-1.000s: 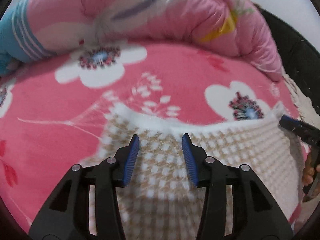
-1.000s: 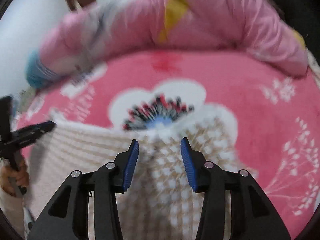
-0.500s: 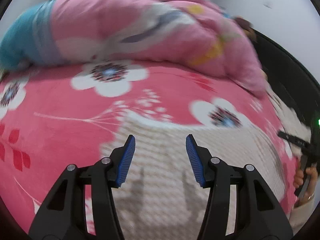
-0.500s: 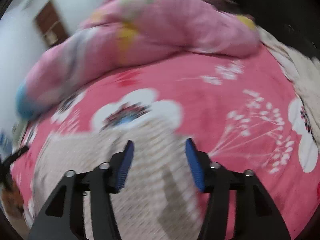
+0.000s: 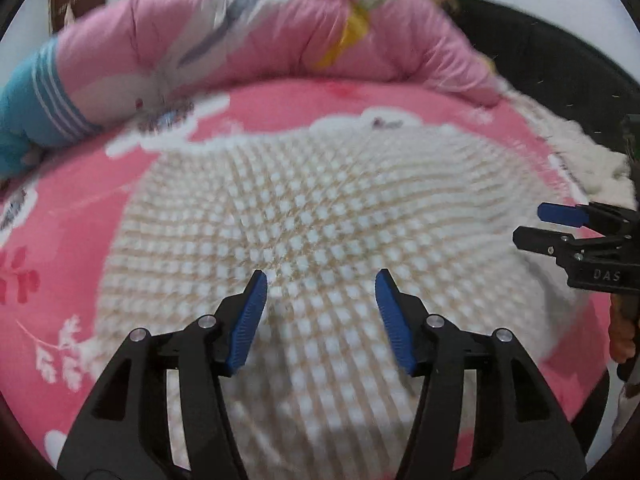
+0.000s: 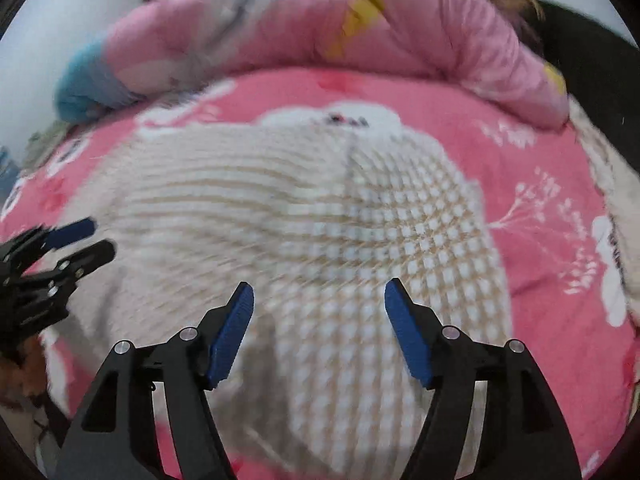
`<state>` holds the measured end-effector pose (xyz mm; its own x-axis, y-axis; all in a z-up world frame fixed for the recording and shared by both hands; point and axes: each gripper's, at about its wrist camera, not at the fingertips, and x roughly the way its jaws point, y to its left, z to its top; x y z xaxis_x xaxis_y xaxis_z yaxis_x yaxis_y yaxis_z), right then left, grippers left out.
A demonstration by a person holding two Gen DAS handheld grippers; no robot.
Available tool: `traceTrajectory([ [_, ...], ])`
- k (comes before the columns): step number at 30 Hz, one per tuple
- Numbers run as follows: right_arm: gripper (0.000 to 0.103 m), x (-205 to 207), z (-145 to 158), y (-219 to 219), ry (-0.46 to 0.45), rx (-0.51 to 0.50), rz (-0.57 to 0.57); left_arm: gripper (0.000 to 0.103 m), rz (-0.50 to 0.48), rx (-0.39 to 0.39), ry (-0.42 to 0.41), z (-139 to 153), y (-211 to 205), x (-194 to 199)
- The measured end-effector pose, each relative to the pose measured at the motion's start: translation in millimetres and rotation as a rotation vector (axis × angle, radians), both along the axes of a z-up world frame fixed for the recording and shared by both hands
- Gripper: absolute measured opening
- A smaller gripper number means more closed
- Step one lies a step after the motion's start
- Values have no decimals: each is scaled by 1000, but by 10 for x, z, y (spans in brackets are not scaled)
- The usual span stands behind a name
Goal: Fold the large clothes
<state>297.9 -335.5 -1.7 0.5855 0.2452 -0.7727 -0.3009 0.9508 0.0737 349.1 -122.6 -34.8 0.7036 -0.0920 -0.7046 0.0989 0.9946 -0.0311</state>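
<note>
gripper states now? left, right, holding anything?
Left gripper: open, jaws just widened, empty above the garment.
Right gripper: open, jaws just widened, empty.

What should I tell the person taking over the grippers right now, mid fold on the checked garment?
Left hand-held gripper: open, nothing between the pads; jaws have just been opening.
Right hand-held gripper: open, empty; jaws have just been opening too.
Checked knit garment: lies spread on the pink flowered blanket, released, both grippers above its near part.
Rolled pink quilt: lies beyond it, apart from the garment.
Done: garment looks laid down flat.
Left: probably regrasp an edge and make the next fold; how many folds are already in I cannot tell.
</note>
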Motion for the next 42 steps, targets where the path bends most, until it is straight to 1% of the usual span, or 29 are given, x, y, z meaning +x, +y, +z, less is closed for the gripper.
traceTrajectory([
  [1,67,-102,7,32,-9,8,16,54,-27,-11,-18,32,-9,-123],
  [3,67,-270,-101,160,8,7,59,55,-60,-29,4,-39,-79,-244],
  [4,67,-284,-279,254,29,-32,64,55,-50,-5,49,-196,-138,-251],
  [5,70,-263,-425,311,26,-63,54,56,-31,20,83,-348,-168,-223],
  [6,72,-224,-506,320,28,-63,51,57,-22,30,85,-436,-182,-221],
  [7,72,-182,-528,283,43,-32,37,57,-17,37,69,-492,-187,-228],
  [9,72,-197,-390,223,69,5,8,55,-5,24,44,-403,-163,-321],
  [10,71,-272,-270,199,56,6,1,54,-6,-6,39,-315,-135,-393],
  [11,71,-402,-145,188,17,11,19,54,-30,-40,2,-195,-93,-524],
  [13,71,-546,-111,195,-20,-17,22,56,-29,-10,-45,-150,-59,-691],
  [14,71,-572,-170,211,-16,-37,14,56,-13,20,-33,-226,-40,-725],
  [15,71,-527,-362,236,26,-57,9,57,4,29,10,-357,-35,-680],
  [16,73,-515,-495,253,45,-57,9,58,10,15,49,-502,10,-639],
  [17,75,-486,-611,251,54,-50,12,58,5,-1,42,-599,44,-647],
  [18,75,-478,-612,211,56,-21,9,58,-1,4,16,-595,51,-699],
  [20,75,-536,-440,69,66,40,-13,56,-5,-18,-9,-470,99,-854],
  [22,75,-658,-246,-147,7,43,-56,57,6,-77,-67,-315,282,-1114],
  [23,75,-712,-187,-270,-28,35,-88,59,26,-88,-97,-270,375,-1214],
  [24,75,-747,-179,-369,-44,32,-120,65,61,-103,-123,-240,515,-1317],
  [25,75,-724,-246,-551,-34,40,-184,68,100,-121,-129,-242,639,-1386],
  [26,75,-671,-357,-654,-1,57,-222,68,150,-157,-100,-296,804,-1371],
  [28,75,-545,-667,-865,86,143,-231,67,176,-286,-15,-494,1068,-1286],
  [29,75,-577,-668,-849,72,130,-230,67,177,-302,-17,-502,1082,-1296],
  [31,76,-665,-533,-733,47,82,-224,68,176,-289,-34,-392,1040,-1391],
  [34,77,-937,-379,-591,29,120,-192,69,163,-280,-68,-204,989,-1618],
  [35,82,-1048,-333,-569,12,122,-192,70,162,-275,-91,-142,967,-1756],
  [38,88,-1352,-239,-504,-31,148,-167,82,149,-243,-137,26,929,-2085],
  [39,88,-1352,-196,-509,-40,149,-163,85,147,-230,-145,122,922,-2043],
  [42,91,-1554,-103,-410,-81,142,-135,90,138,-162,-177,324,728,-2224],
])
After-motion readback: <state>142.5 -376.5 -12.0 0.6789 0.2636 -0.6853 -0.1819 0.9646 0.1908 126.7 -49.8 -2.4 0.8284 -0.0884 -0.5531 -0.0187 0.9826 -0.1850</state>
